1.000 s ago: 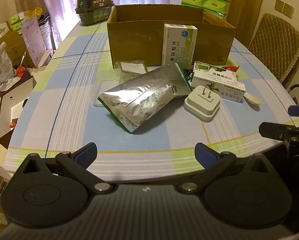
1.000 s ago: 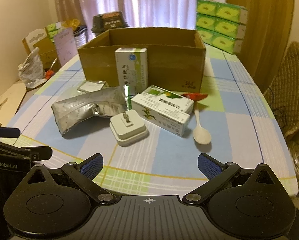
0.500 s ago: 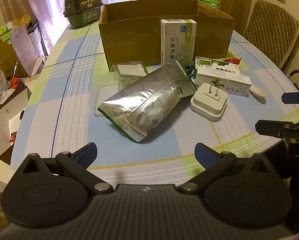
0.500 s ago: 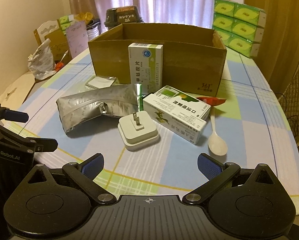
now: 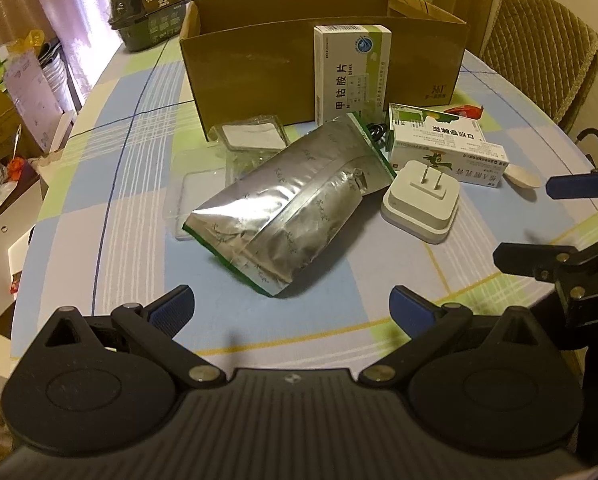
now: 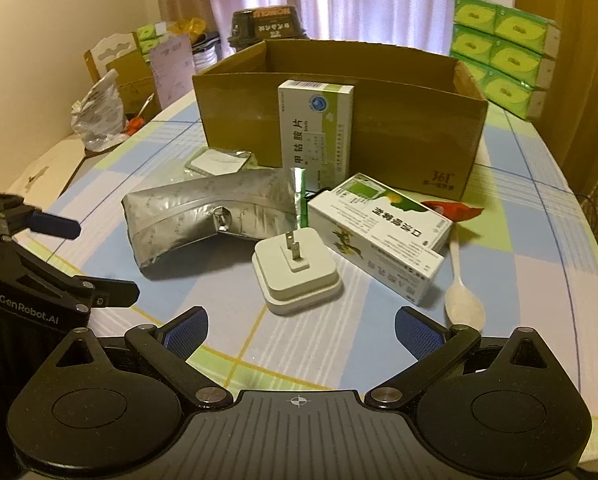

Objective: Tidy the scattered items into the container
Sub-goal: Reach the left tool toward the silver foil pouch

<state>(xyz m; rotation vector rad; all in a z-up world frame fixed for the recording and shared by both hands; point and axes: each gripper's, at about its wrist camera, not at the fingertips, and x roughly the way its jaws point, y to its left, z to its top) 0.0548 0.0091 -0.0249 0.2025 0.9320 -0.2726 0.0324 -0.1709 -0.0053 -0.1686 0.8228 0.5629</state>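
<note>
An open cardboard box [image 5: 259, 60] [image 6: 399, 132] stands at the far side of the checked table. Leaning on its front wall is an upright white medicine box [image 5: 351, 72] [image 6: 317, 128]. A silver foil pouch [image 5: 295, 204] [image 6: 207, 212], a white plug adapter [image 5: 421, 208] [image 6: 297, 276], a flat white-green medicine box [image 5: 445, 146] [image 6: 383, 236], a plastic spoon [image 6: 461, 292] and a clear plastic tray [image 5: 251, 136] lie in front. My left gripper [image 5: 291, 308] is open just short of the pouch. My right gripper [image 6: 301, 328] is open just short of the adapter. Both hold nothing.
A dark lidded container [image 5: 149, 0] sits behind the box on the left. Stacked green tissue packs [image 6: 503, 52] stand at the back right. A wicker chair [image 5: 539, 52] is at the table's right side. Bags and cartons [image 6: 111, 92] crowd the left.
Both grippers have moved forward over the table edge toward the items, which now look larger. Nothing on the table has shifted; both stay open.
</note>
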